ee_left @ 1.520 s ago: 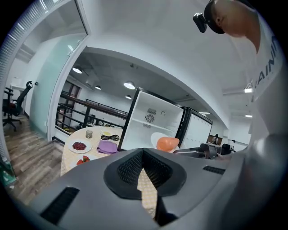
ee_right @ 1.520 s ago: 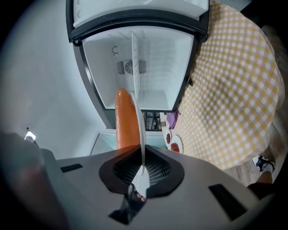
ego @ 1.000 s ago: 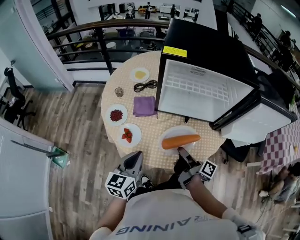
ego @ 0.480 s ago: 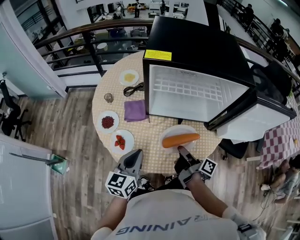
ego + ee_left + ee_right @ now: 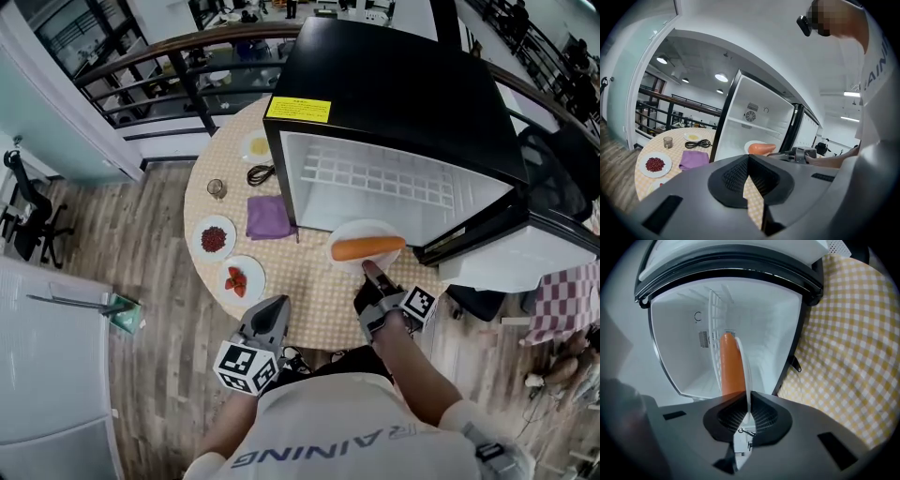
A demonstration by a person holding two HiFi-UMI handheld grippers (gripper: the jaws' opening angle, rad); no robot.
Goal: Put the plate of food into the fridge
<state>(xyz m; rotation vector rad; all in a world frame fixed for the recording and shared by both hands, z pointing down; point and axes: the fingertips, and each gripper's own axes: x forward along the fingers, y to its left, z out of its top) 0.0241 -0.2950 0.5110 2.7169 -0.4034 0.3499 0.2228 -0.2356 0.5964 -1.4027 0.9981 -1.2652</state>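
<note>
Fridge yellow label illegible; shirt print "AINING".

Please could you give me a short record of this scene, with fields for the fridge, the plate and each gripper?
fridge: on the table, door open
plate: white, carries a carrot, at the fridge's open front
right gripper: fingers shut on the plate's near rim
left gripper: fingers together, nothing between them, near the table's edge
</note>
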